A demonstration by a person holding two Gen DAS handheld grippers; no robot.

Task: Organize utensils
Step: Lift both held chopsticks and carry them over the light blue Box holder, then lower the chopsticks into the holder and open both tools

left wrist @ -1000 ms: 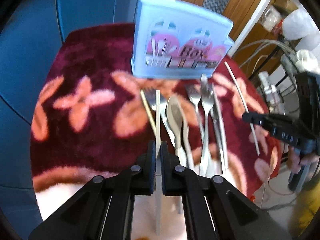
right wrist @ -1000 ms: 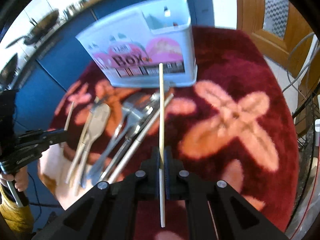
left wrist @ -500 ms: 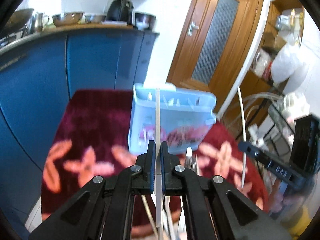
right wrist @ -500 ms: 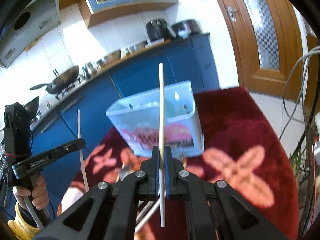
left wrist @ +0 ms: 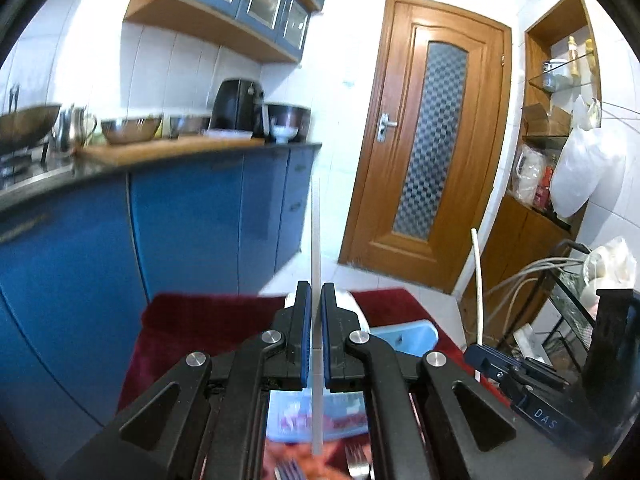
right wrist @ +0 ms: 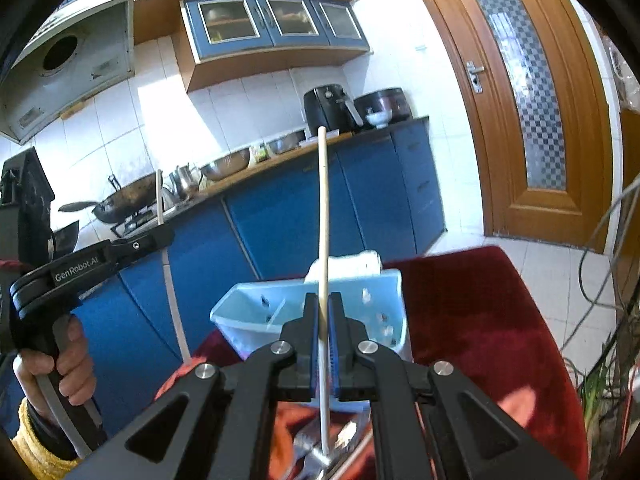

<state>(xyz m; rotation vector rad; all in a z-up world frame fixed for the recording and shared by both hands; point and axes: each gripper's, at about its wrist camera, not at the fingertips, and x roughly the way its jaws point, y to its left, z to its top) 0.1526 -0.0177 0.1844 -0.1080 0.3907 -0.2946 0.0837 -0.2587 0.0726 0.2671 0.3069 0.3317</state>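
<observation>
Left tongs (left wrist: 316,336) clamped on a white chopstick (left wrist: 315,240), upright, sticking up past the tips. Right tongs (right wrist: 324,332) clamped on a wooden chopstick (right wrist: 322,208), also upright. Both tongs held raised, level, over the light-blue utensil box (right wrist: 260,312) on the red floral cloth (right wrist: 480,320). Forks (left wrist: 356,464) lie below.

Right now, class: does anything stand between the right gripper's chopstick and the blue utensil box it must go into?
Nothing visible does. The right gripper holds its chopstick upright above the open blue box, with only air between them.
</observation>
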